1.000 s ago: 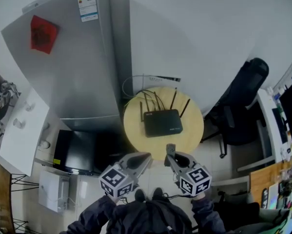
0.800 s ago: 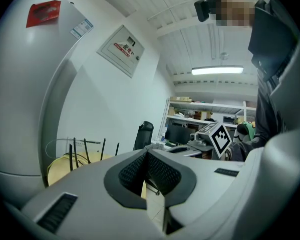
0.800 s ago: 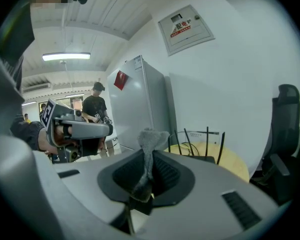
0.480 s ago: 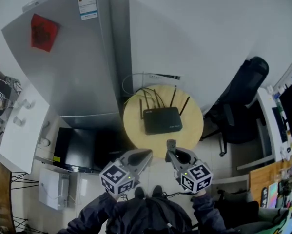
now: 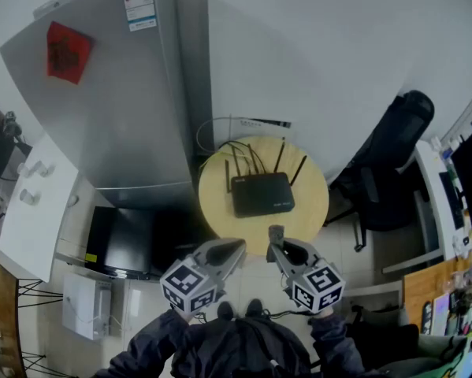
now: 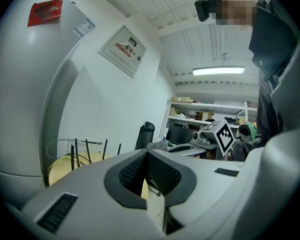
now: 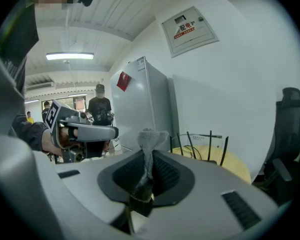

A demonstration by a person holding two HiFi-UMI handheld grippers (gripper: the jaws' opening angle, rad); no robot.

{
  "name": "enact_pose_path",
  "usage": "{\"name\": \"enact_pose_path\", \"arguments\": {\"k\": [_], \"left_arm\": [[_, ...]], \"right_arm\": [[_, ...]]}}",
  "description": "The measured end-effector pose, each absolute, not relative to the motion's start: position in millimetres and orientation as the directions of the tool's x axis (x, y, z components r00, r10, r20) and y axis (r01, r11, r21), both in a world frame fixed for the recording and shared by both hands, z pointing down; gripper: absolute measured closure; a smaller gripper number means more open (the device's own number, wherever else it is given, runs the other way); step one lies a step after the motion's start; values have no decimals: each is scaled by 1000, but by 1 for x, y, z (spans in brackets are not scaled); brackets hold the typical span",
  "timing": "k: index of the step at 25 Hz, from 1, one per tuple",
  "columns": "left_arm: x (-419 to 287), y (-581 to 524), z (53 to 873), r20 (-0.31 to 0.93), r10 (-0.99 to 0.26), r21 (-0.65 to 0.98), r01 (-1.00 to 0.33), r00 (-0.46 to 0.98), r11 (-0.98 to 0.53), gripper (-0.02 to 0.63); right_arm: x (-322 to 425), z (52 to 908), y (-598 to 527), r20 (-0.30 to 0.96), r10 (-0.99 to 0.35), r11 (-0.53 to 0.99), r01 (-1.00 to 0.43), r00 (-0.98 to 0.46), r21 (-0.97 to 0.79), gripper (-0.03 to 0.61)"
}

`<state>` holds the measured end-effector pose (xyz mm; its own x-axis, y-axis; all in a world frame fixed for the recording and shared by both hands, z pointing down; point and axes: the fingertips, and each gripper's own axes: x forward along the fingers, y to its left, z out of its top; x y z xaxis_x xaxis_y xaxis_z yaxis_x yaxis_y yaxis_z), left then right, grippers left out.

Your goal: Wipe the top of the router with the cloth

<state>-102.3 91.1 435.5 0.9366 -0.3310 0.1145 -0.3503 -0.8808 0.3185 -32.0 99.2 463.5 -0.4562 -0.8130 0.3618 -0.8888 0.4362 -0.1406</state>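
Observation:
A black router (image 5: 262,194) with several upright antennas lies on a round wooden table (image 5: 310,211); its antennas (image 7: 199,144) show in the right gripper view. My right gripper (image 5: 276,244) hovers just short of the table's near edge, shut on a small grey cloth (image 7: 150,143) that sticks up between its jaws, seen from above as a grey cloth tip (image 5: 276,234). My left gripper (image 5: 237,250) is beside it on the left, jaws shut with nothing in them. The router's antennas (image 6: 87,151) stand at the left of the left gripper view.
A tall silver fridge (image 5: 117,93) stands left of the table, with cables (image 5: 220,136) looped behind it. A black office chair (image 5: 389,172) is at the right. A dark low cabinet (image 5: 129,246) sits below the fridge. People (image 7: 99,109) stand in the background.
Both grippers have shifted very slightly; the right one has edged a little nearer the table. The cloth stays clamped.

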Motion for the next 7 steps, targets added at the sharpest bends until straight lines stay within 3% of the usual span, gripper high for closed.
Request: {"name": "enact_pose_path", "arguments": {"k": [7], "left_arm": [[-104,91,436,117,-330,316,-350,937,-882,621]], "right_arm": [[-33,462,99,355,-818,434,-891,-453,-136,511]]}}
